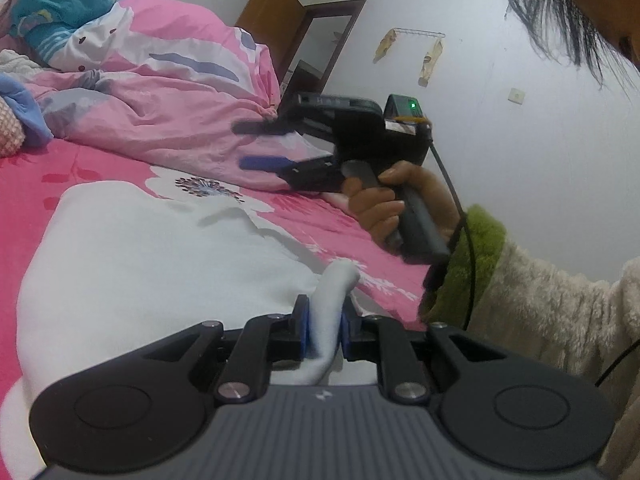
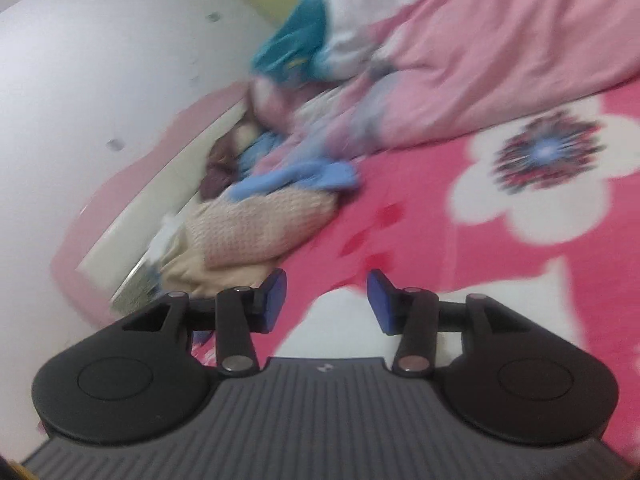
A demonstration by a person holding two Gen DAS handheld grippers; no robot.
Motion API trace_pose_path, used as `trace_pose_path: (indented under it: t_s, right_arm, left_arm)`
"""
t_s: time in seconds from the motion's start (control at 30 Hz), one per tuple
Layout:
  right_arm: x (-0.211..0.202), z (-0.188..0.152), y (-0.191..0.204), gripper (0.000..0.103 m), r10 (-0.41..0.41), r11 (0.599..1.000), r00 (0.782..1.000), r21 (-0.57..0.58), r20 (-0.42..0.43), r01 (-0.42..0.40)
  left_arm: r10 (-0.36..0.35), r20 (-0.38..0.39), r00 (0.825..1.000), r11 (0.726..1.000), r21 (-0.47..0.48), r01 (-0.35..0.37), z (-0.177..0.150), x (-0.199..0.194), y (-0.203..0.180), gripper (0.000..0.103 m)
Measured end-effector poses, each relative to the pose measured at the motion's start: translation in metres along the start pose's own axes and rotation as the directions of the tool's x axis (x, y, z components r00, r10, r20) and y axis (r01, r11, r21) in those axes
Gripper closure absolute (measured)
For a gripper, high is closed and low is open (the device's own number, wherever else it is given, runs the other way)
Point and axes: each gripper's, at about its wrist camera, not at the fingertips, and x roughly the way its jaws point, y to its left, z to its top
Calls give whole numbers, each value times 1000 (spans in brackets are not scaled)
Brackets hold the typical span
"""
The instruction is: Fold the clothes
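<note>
White fleece garment (image 1: 160,264), one piece, lies spread on the pink floral bedsheet (image 1: 36,168). One fold of its near edge rises between the blue pads (image 1: 303,326) of the left gripper (image 1: 325,330), whose fingers are closed tight on that cloth at 6 o'clock in the left wrist view.

Right gripper (image 1: 260,146): seen at 2 o'clock from the garment, held in one hand (image 1: 380,204) with a green cuff (image 1: 472,256) and a cream fleece sleeve (image 1: 560,312). Its two fingers stand apart, nothing between them. The right wrist view confirms this: right gripper (image 2: 326,300) spread wide above the sheet, a white patch of cloth (image 2: 340,328) just under it.

Count on the bed: one pink quilt (image 1: 168,92) heaped at 12 o'clock; one teal cloth (image 1: 48,4) on top of it at 11; one blue cloth (image 2: 296,176) and one knitted beige-pink piece (image 2: 256,224) near the wall (image 2: 80,60), at 10 in the right view. That view is blurred, so the small dark item beside them cannot be told.

Open room: bare sheet lies between the garment's far edge and the quilt, and to the garment's right toward the bed edge. One wooden door (image 1: 276,12) stands at 12 beyond the quilt.
</note>
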Motion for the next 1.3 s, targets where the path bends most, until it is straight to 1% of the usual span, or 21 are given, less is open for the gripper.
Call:
trace_pose_path:
  t_s: [0.1,0.13,0.23,0.37,0.43,0.57,0.67,0.77,0.83,0.87,0.9,0.93,0.97,1.0,1.13,1.2,1.3]
  right_arm:
    - [-9,5,-16,59,-105,994,994,36,-23,105]
    - [-7,2,-20,59,-122,991,992,49,-43,125]
    - [-7,-9,-27,60,-134,987,988,77,-77,140]
    - [-9,-18,-26,60,-89,988,989,113,-118,102]
    - [-1,-20,-23,60,-88,984,982,135,-169,112]
    - [18,-24,-21,56,-109,976,956,154,-273,155]
    - [31,-25,-18,54,-128,975,943,134,-306,176]
    - [41,-23,-17,55,-130,976,942,130,-309,177]
    - [44,-22,-15,61,-137,979,941,104,-310,177]
    - [43,-22,-13,78,-139,981,943,86,-304,172]
    - [42,-22,-11,86,-140,984,944,67,-297,167]
    - [41,-21,-9,92,-142,985,946,49,-291,163]
    - [39,-21,-6,94,-141,987,950,30,-279,155]
    - [34,-18,-1,95,-134,990,959,7,-250,140]
    - [14,-2,16,95,-97,994,983,-58,-154,89]
    - [7,7,21,95,-89,993,989,-83,-119,79]
    - [-1,13,16,95,-94,992,991,-90,-98,85]
  left_arm:
    - [0,1,1000,1000,2,0,0,0,0,87]
    - [2,1,1000,1000,4,-2,1,1,0,87]
    - [6,1,1000,1000,12,-6,1,2,-1,87]
    - [4,11,1000,1000,23,-5,5,0,-3,87]
    - [-5,36,999,1000,-2,5,9,-4,0,87]
    - [-10,55,998,1000,-22,11,13,-7,3,87]
    - [-11,64,998,999,-31,13,14,-9,4,87]
    - [-13,72,997,999,-38,16,16,-10,6,87]
    - [-13,70,997,1000,-22,15,15,-10,2,87]
    - [-13,72,997,1000,-15,14,15,-10,1,87]
    - [-14,73,997,1000,-7,14,16,-10,-1,87]
    - [-14,75,997,1000,-1,14,16,-10,-3,87]
    - [-18,80,997,1000,2,18,18,-10,-4,87]
    - [-22,86,996,1000,4,22,20,-9,-6,87]
    - [-50,109,993,998,34,47,33,-4,-15,87]
    - [-59,104,993,997,53,54,36,4,-20,87]
    - [-69,83,994,995,71,63,35,17,-26,87]
